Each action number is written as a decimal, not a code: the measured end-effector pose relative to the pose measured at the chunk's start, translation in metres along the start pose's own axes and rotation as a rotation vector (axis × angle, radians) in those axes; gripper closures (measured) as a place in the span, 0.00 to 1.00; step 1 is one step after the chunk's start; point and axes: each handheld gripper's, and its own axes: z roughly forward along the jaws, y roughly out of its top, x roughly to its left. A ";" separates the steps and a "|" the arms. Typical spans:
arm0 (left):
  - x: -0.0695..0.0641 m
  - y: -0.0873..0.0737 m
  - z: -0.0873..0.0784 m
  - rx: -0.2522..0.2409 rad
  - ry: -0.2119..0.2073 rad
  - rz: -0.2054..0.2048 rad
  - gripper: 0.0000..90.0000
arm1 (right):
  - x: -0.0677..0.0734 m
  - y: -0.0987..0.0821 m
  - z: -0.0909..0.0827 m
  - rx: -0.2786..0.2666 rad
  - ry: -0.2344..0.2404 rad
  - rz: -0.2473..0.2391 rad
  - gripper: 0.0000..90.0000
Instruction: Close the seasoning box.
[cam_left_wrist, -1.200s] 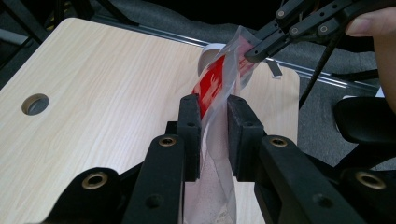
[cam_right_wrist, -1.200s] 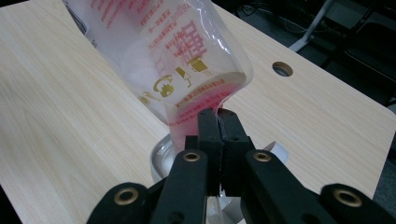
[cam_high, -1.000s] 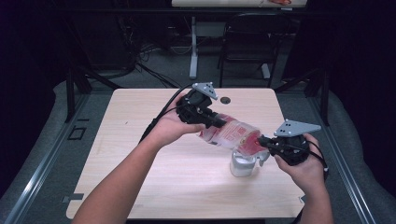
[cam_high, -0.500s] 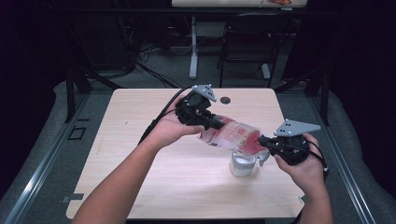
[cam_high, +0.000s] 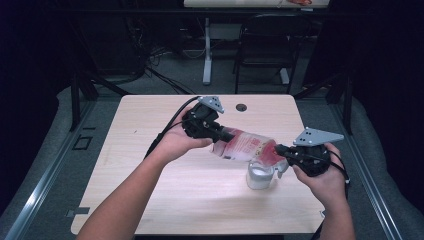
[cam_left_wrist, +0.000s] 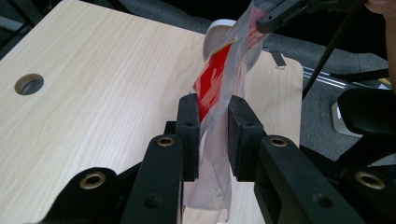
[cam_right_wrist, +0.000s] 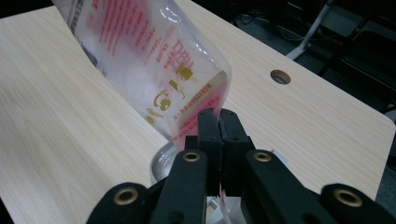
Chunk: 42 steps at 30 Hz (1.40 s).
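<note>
Pouring step, by the look of it: a clear plastic pouch (cam_high: 245, 146) with red print is held tilted over a white cup (cam_high: 260, 176) that stands on the desk near its right edge, toward the front. The left gripper (cam_high: 220, 134) pinches the pouch's upper end; in the left gripper view the film is squeezed between the two pads (cam_left_wrist: 189, 126), jaws part closed on it. The right gripper (cam_high: 280, 149) is pressed nearly together on the pouch's lower edge, right above the cup; the right gripper view shows the jaws clamped on the red-printed seam. The pouch hangs between both grippers, off the desk (cam_high: 150, 200), sloping down to the right.

Next move likely calls for lifting the left end higher while the right end stays over the cup mouth, so the contents slide down without spilling past the rim.

Hard to tell: whether the pouch's lower end is actually open, whether anything is flowing, and how full the cup is. Cup interior is hidden by the pouch and the right gripper. White stuff inside the pouch is blurred; can't name it. The print is unreadable.
</note>
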 end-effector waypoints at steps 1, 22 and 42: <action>0.000 -0.002 0.000 -0.004 -0.003 -0.005 0.86 | 0.000 0.000 0.000 -0.003 0.002 0.001 0.99; 0.004 -0.031 0.006 -0.026 -0.031 -0.041 0.87 | 0.002 0.001 0.006 -0.041 0.040 0.012 0.95; 0.011 -0.054 -0.001 -0.062 -0.050 -0.092 0.87 | 0.002 0.001 0.010 -0.073 0.073 0.032 0.79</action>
